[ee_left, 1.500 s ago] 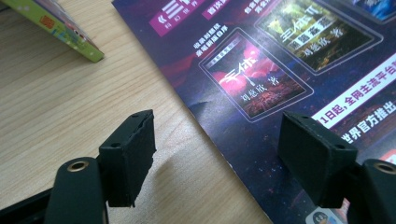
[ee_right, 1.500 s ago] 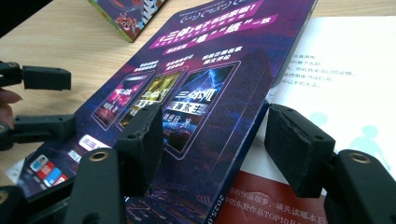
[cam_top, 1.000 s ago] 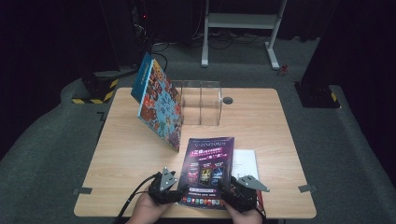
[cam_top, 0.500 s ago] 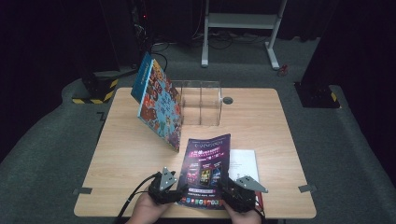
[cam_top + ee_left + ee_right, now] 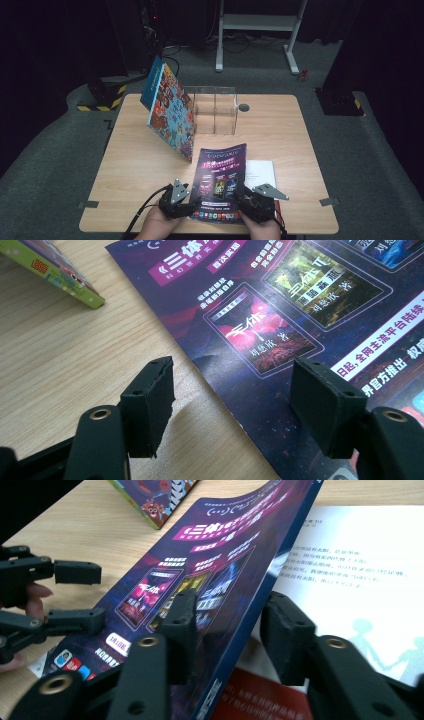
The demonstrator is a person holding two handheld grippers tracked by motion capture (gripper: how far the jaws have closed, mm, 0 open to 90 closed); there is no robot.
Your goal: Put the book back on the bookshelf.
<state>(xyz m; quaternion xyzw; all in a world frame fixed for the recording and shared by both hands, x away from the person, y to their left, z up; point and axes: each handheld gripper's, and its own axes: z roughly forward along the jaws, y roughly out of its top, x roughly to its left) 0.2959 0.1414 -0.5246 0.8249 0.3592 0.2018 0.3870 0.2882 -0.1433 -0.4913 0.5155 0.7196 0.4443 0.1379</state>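
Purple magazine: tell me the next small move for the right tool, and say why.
Probably close the right tool on the magazine's raised right edge. Its jaws have just been opening and now straddle that edge without clearly pressing on it, and the cover is lifted off the white page beneath. The left tool stands open over the other edge, so nothing clearly holds the cover yet.

Colourful book (image 5: 170, 112) leaning on clear acrylic box (image 5: 215, 110) — wooden table (image 5: 280, 135) beneath

Print on the purple cover (image 5: 280, 315) under my jaws

I read "三体" on it in white; the white page (image 5: 360, 560) beside it carries lines too small to read.
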